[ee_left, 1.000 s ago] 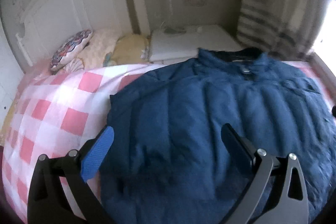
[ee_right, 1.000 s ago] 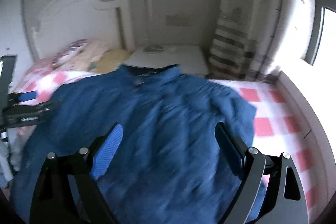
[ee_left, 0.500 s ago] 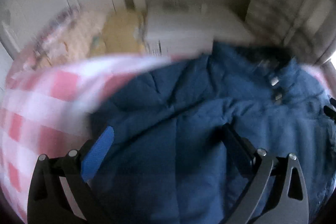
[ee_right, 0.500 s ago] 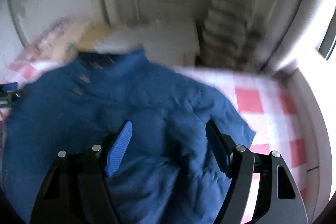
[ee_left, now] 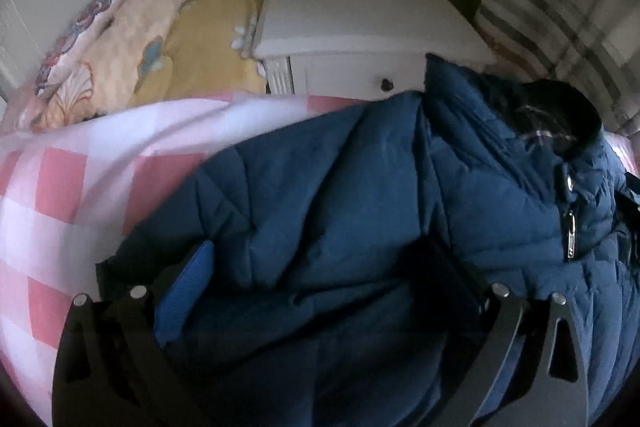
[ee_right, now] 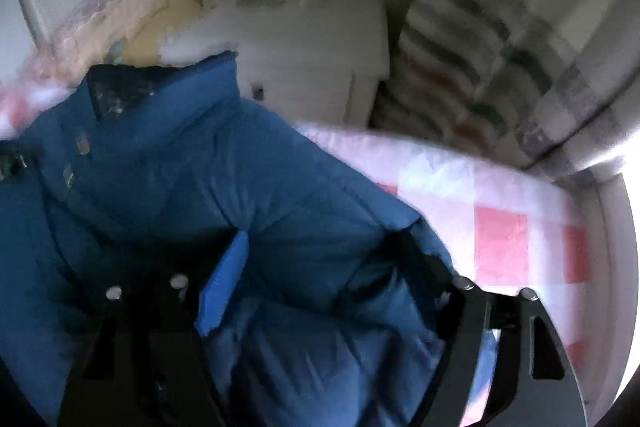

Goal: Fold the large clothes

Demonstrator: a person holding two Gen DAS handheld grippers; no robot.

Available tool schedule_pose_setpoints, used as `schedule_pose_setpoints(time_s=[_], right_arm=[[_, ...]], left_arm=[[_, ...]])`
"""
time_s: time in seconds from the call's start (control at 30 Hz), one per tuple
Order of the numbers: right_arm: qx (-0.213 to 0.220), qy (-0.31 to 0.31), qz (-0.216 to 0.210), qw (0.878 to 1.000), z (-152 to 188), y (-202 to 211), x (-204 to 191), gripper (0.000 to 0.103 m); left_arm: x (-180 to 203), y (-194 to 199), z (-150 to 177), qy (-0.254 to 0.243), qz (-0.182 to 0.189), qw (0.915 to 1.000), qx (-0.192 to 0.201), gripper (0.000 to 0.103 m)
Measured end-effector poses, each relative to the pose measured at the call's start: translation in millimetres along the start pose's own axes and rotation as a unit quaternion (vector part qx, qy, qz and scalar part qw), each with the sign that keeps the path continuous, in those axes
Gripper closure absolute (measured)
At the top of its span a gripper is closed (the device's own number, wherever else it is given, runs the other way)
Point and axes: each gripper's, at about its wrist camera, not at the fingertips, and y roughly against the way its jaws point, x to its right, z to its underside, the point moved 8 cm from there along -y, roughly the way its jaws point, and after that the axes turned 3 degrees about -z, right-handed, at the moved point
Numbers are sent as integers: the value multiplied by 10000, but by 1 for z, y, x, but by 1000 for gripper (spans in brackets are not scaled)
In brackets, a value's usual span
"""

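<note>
On the far left, the soft pillows (ee_left: 120,39) sit at the head of the bed, out of the way. The pink and white blanket (ee_left: 60,187) is spread flat, so it makes a good big place for folding.

The big blue jacket (ee_left: 360,187) lies on that blanket, front side up, with its dark collar (ee_left: 552,107) toward the white nightstand (ee_left: 360,19). It looks puffy and thick, so I think it will push back when it is bent.

The left gripper (ee_left: 320,251) points down at the jacket's left side. Its jaws stand wide apart, with a puffy lump of jacket between them. They do not seem to squeeze it yet. I think they are wide because the cloth is so fat.

Further right, the striped curtain (ee_left: 560,7) hangs by the wall.

The right gripper (ee_right: 320,239) points down at the jacket's right side, near its edge by the blanket. Its jaws have just been opening, and jacket cloth lies between them, not pinched.

One gripper is on each side, likely so both sides can be picked up together. The folding has not really begun.
</note>
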Motion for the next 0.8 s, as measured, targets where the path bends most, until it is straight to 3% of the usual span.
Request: schedule_pose_setpoints(time_s=[0.17,0.23,0.33,0.4,0.5,0.6,0.73,0.8], right_arm=[[14,-27,397,9992,2,13,1,29],[422,-129,558,9975,6,50,-4,29],[1079,-99,118,9940,22,108,-36,21],[1203,275,-207,9921,45,132,-73,17],[1082,700,-281,9913,83,133,-118,17],[633,1055,-16,9924,116,104,-141,17],[706,697,91,9950,137,119,-144,17],[1076,559,-249,9923,150,150,-159,17]], left_arm=[[-5,4,0,132,22,9998,176,2],[-17,28,6,362,-215,9976,546,3],[-20,81,27,509,62,9924,1115,3],[-16,109,53,424,132,9900,1339,2],[3,119,93,148,175,9916,1271,2],[17,107,122,-212,-175,9936,1095,2],[14,113,155,-211,-536,9931,1024,2],[14,142,176,-67,-271,9926,1181,2]])
